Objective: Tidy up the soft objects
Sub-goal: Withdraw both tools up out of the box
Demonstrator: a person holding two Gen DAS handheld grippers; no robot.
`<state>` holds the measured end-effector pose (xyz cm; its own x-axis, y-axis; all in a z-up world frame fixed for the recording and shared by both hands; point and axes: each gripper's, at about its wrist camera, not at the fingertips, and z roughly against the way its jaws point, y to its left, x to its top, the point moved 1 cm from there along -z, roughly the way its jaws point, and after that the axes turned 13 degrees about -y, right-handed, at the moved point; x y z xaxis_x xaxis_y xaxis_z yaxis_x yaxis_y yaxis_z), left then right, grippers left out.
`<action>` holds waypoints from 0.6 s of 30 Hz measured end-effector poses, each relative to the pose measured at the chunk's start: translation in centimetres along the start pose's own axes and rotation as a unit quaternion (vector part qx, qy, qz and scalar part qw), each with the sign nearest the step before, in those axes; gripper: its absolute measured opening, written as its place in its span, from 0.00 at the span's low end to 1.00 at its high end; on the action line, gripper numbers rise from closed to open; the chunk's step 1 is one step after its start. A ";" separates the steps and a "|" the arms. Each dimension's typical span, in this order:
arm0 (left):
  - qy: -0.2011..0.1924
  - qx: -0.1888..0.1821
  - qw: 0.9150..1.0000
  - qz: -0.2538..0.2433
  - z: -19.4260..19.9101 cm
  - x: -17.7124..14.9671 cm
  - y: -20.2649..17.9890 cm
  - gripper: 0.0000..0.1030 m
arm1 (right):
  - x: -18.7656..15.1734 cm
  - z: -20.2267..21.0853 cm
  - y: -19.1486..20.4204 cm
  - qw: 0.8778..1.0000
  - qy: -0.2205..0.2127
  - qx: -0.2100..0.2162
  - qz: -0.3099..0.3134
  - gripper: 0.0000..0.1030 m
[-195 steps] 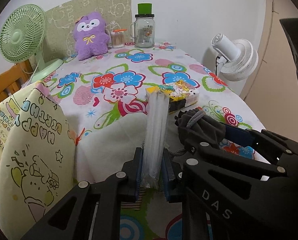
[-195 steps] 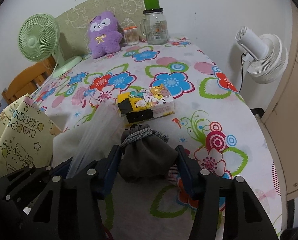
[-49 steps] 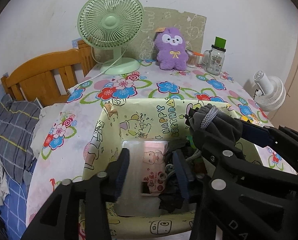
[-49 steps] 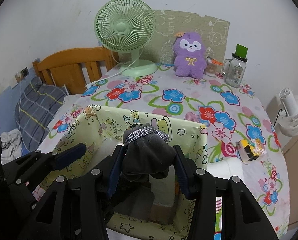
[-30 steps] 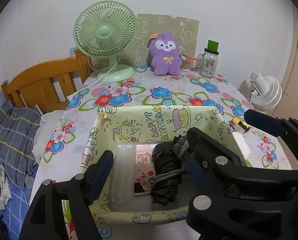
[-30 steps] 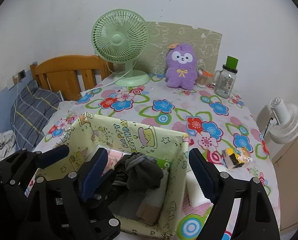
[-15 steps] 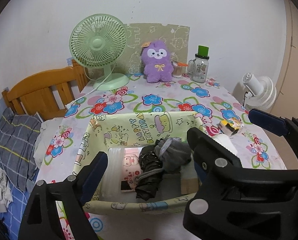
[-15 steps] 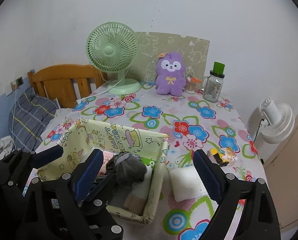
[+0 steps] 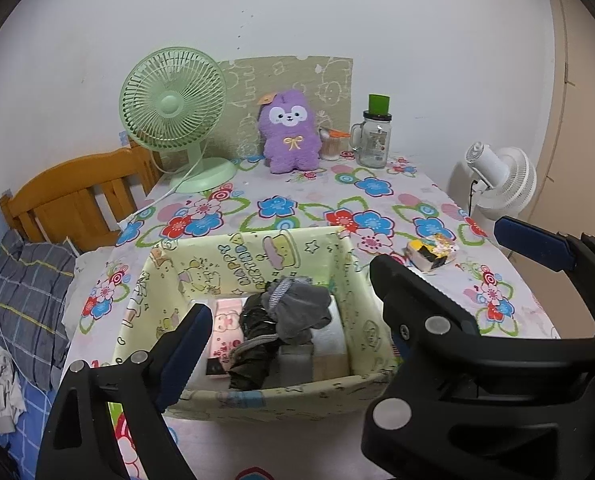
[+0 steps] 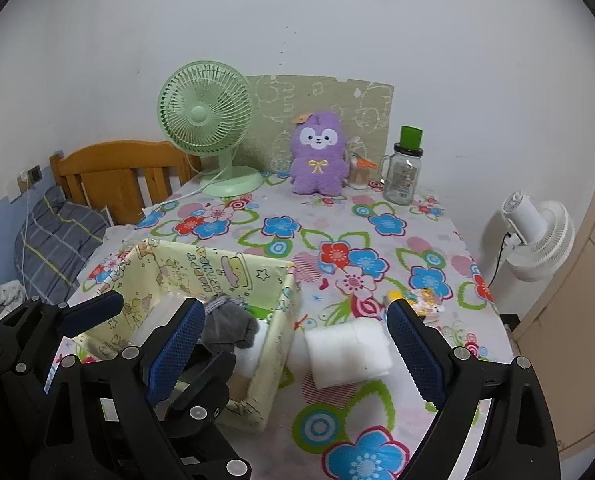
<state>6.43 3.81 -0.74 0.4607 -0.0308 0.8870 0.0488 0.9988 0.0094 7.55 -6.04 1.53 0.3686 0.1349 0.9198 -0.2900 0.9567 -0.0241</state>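
Note:
A yellow cartoon-print fabric box (image 9: 257,256) (image 10: 217,268) stands at the near left of the flowered table. In it lie a grey drawstring pouch (image 9: 297,312) (image 10: 229,324), a black bundle (image 9: 253,332), a pink printed pack (image 9: 227,320) and a clear packet (image 10: 157,320). My left gripper (image 9: 285,320) hangs open above the box's near side, with nothing between its fingers. My right gripper (image 10: 297,336) is open over the box's right wall, also holding nothing. A white foam pad (image 10: 347,350) and a yellow tissue pack (image 9: 431,254) (image 10: 421,298) lie on the cloth right of the box. A purple plush (image 9: 291,136) (image 10: 317,160) sits at the back.
At the back stand a green desk fan (image 9: 173,108), a glass jar with a green lid (image 9: 375,140) and a small cup of swabs (image 10: 359,174). A white fan (image 10: 537,232) stands off the table's right edge. A wooden bed frame (image 9: 77,200) and a checked pillow (image 9: 25,292) lie to the left.
Both grippers let go of the clear packet and the grey pouch, which now lie in the box. Both have spread wide and drawn back and up from the box.

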 end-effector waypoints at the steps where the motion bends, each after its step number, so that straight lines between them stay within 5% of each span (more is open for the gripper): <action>1: -0.001 -0.002 1.000 -0.001 0.1 0.0 -0.3 0.90 | 0.0 0.2 -0.3 1.000 -0.001 -0.001 -0.001 0.92; 18: -0.008 -0.027 1.000 -0.012 0.7 0.9 -4.3 0.89 | 0.2 2.1 -4.0 1.000 -0.011 -0.018 -0.004 0.92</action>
<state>6.01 -0.48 0.33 0.4446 -0.0532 0.8941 0.1080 0.9941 0.0054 6.98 -10.41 2.64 0.3516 0.1223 0.9281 -0.2550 0.9664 -0.0307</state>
